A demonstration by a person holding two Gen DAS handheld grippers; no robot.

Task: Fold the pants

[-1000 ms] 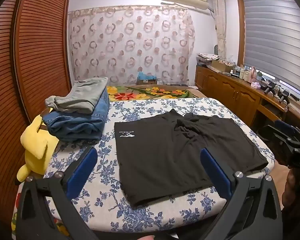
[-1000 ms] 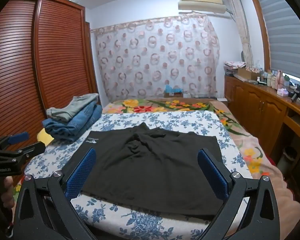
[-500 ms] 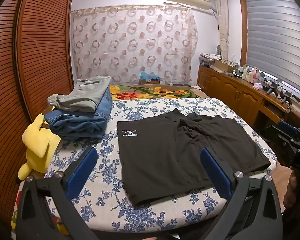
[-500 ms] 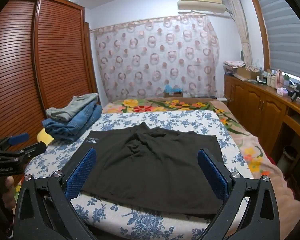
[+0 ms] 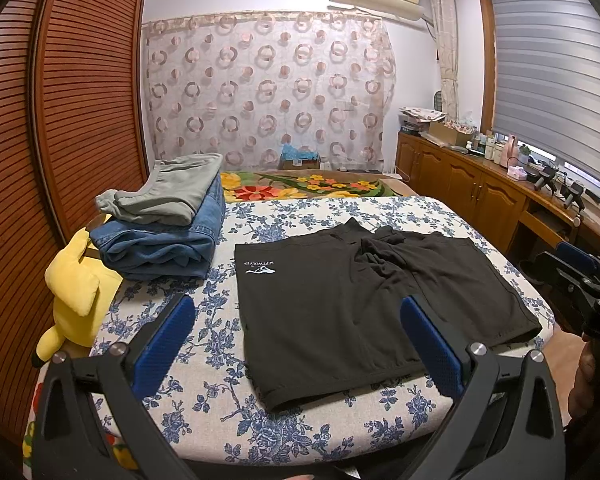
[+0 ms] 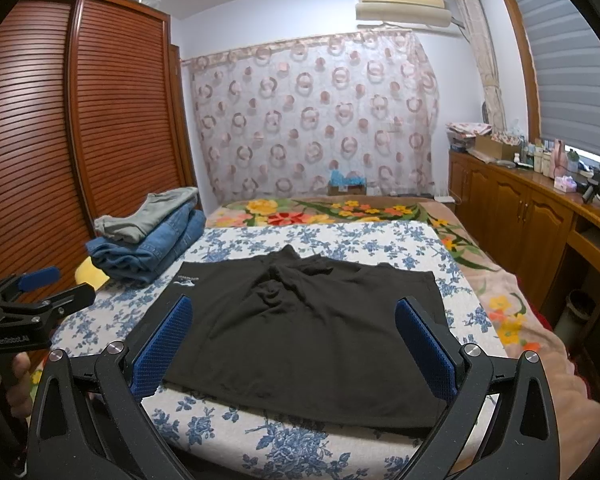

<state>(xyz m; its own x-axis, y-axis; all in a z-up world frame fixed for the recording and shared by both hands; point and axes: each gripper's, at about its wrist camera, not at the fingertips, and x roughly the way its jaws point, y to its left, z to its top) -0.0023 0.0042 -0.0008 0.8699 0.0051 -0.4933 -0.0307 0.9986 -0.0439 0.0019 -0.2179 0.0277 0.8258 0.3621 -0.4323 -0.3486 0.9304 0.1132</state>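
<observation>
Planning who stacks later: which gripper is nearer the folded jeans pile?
Left. The left gripper hovers just right of the jeans pile; the right gripper hovers across the black shorts.

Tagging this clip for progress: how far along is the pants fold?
Done: folded blue jeans with folded grey trousers on top sit stacked at the bed's left. In hand: nothing; the left tool and right tool hover open. Left: the black shorts lie spread flat on the floral sheet, unfolded.

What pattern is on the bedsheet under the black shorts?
Blue flowers on white bedsheet, clearest in the left wrist view.
</observation>
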